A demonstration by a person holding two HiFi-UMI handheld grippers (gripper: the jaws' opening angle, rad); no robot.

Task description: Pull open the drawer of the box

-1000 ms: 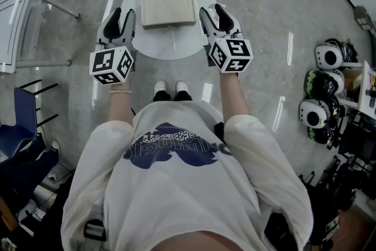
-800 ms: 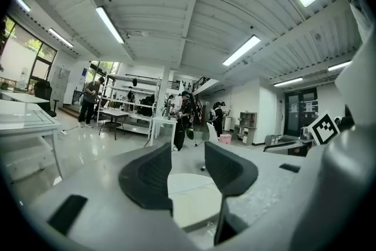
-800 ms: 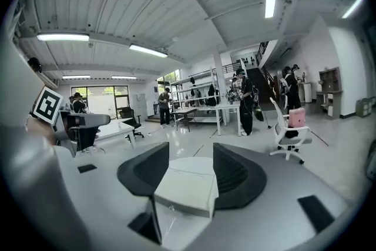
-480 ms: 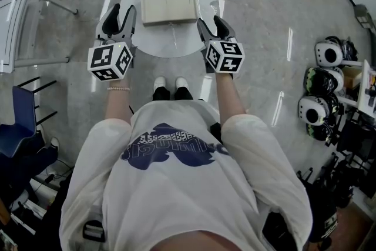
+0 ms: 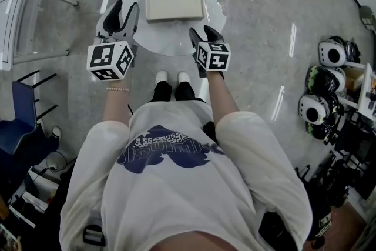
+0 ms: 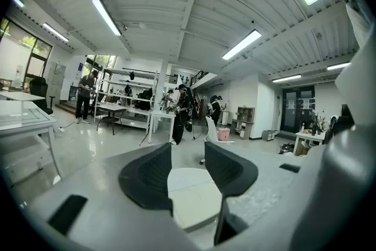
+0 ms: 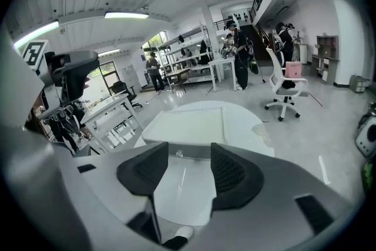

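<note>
Tongs on both sides stand spread and hold nothing. The left tongs [image 5: 124,9] hover over the left edge of the round white table [image 5: 170,41], with only the tabletop showing between the pads. The right tongs [image 5: 201,32] hang over the near edge of the table, aimed at the front of the box [image 5: 174,4].

The box, flat and beige, lies in the middle of the table with its drawer shut. A small round knob [image 7: 179,153] sits at the centre of its front face, framed between the right pads but well apart from them. That knob is likely the only place to take hold. It is tiny and perhaps smooth, though the view is too coarse to be sure. The box looks light and may slide on the glossy table, so bracing it would probably help.

Compared with a second ago, the right tongs have swung inward from beside the box's right end to its front, while the left tongs have barely shifted.
</note>
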